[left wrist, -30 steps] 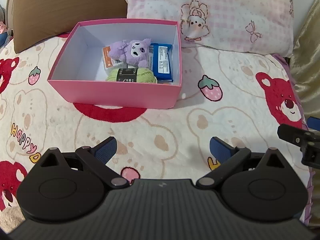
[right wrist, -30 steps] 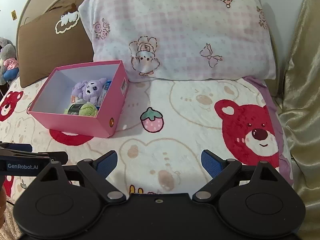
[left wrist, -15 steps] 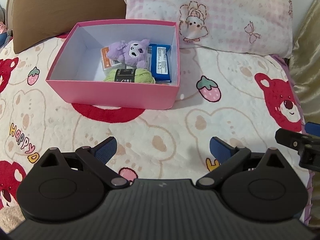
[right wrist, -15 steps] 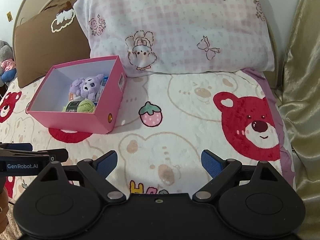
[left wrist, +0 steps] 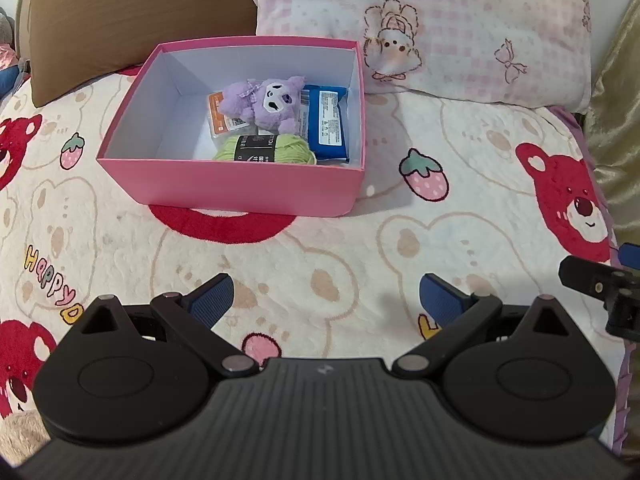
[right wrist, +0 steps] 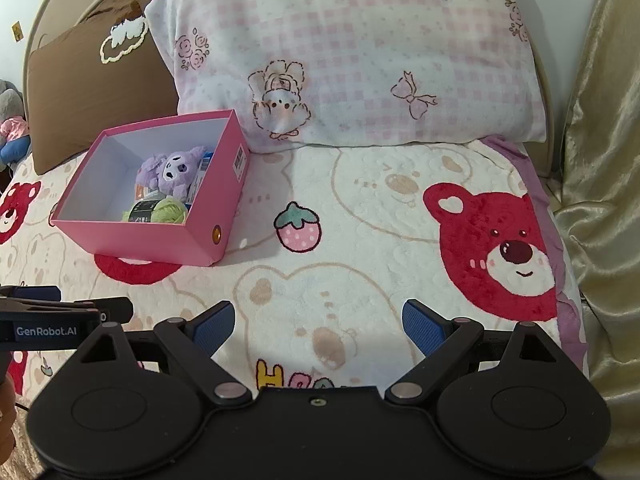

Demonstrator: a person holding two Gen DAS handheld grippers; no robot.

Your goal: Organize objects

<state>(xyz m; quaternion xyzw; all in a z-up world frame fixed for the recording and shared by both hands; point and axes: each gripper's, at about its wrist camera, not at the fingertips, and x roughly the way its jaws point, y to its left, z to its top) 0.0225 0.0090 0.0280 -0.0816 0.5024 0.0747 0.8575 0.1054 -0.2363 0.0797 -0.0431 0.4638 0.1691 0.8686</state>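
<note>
A pink box (left wrist: 248, 186) (right wrist: 140, 240) with a white inside stands on the bear-print blanket. In it lie a purple plush toy (left wrist: 266, 102) (right wrist: 170, 170), a green yarn ball (left wrist: 262, 150) (right wrist: 164, 211), a blue packet (left wrist: 328, 124) and an orange packet (left wrist: 222, 120). My left gripper (left wrist: 326, 298) hovers open and empty over the blanket, well in front of the box. Right of the box, my right gripper (right wrist: 318, 324) is open too, with nothing between its fingers. Each gripper shows at the edge of the other's view.
A pink checked pillow (right wrist: 352, 52) and a brown cushion (left wrist: 132, 16) lean behind the box. A gold curtain (right wrist: 600, 160) hangs along the bed's right edge. Soft toys (right wrist: 12, 128) lie at the far left. The blanket (left wrist: 360, 240) between box and grippers is bare.
Both views have shifted slightly; the box now sits a little higher and further off in each. Both grippers stay open and empty.
</note>
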